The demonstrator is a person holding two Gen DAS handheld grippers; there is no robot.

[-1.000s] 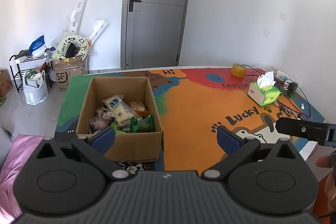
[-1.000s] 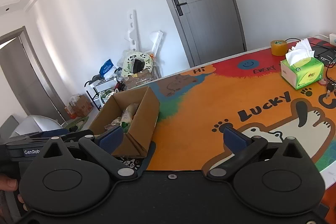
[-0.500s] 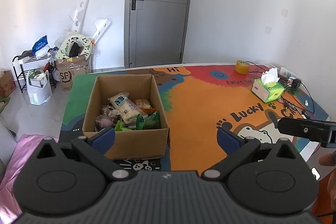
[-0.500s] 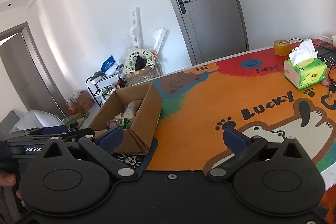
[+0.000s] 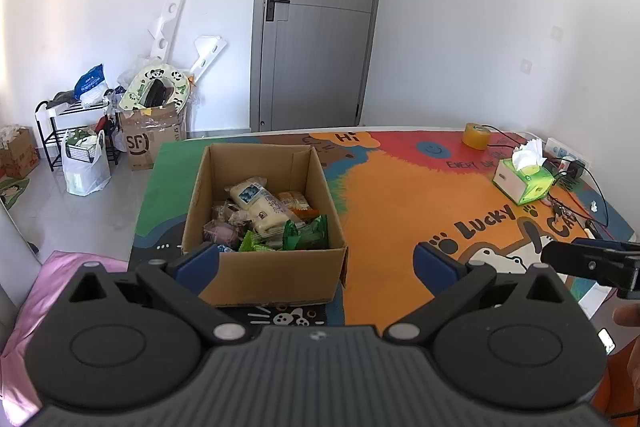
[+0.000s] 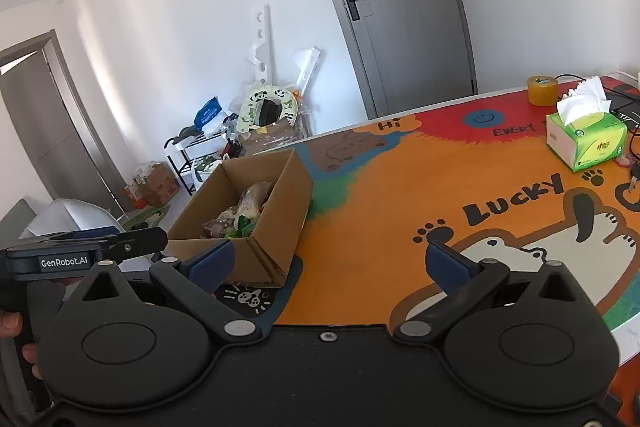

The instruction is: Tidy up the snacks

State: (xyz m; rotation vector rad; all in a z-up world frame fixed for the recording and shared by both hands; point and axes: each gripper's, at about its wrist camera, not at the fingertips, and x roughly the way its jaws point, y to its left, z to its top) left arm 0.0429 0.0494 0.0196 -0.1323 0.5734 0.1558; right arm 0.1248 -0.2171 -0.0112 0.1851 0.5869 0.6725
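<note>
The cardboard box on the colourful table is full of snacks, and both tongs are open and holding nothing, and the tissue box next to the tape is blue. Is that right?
Almost. The tissue box is green, not blue; the right wrist view shows it clearly. The rest holds: the cardboard box has snacks inside, near the tape, and the left tongs and right tongs are open and empty.

brown cardboard box point(image 5: 276, 277); green snack packets point(image 5: 306, 233); orange cartoon-print table mat point(image 5: 400, 195); green tissue box point(image 6: 586, 139)

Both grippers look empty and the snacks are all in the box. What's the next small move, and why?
Probably ease the left gripper forward and down over the cardboard box. Its jaws stand open and empty, the snack packets lie piled inside, and the right gripper, also open, is farther off.
</note>
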